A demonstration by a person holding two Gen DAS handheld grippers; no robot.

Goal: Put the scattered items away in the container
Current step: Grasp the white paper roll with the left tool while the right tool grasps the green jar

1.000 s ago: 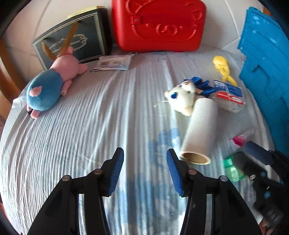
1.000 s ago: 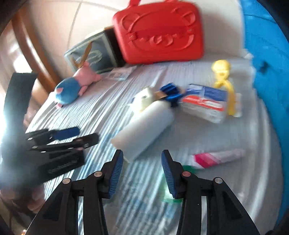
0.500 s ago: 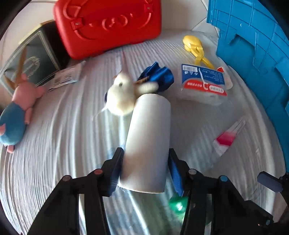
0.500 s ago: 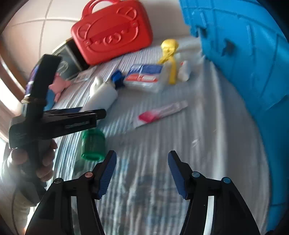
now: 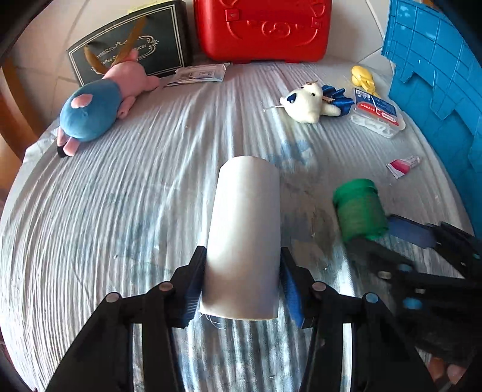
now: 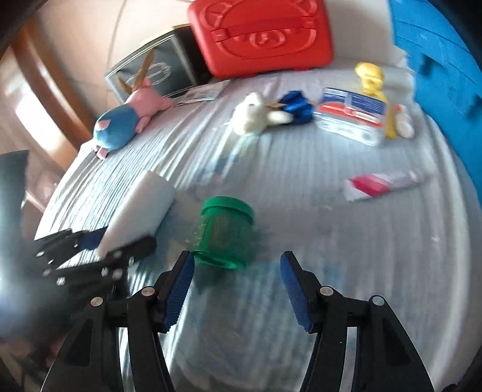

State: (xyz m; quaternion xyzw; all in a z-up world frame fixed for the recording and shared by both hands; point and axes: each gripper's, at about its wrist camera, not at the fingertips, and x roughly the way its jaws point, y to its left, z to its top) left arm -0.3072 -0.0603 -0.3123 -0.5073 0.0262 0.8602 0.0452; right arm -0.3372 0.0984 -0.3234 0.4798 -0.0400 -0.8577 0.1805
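Observation:
My left gripper (image 5: 242,286) is shut on a white paper roll (image 5: 245,235) and holds it lengthwise; the roll also shows in the right wrist view (image 6: 141,211). My right gripper (image 6: 236,288) is open, its fingers just short of a green jar (image 6: 224,233) lying on its side on the striped cloth; the jar also shows in the left wrist view (image 5: 360,209). The blue container (image 5: 436,75) stands at the right edge. A white plush (image 5: 304,101), a blue-and-pink plush (image 5: 96,108), a floss pack (image 5: 376,113), a pink tube (image 6: 382,184) and a yellow toy (image 5: 363,77) lie scattered.
A red case (image 5: 262,28) and a dark gift bag (image 5: 129,51) stand at the back against the wall. A flat sachet (image 5: 198,74) lies in front of them. A wooden frame (image 6: 45,81) runs along the left.
My left gripper has closed on the paper roll and pulled it back from the white plush. My right gripper has swung left and now faces the green jar.

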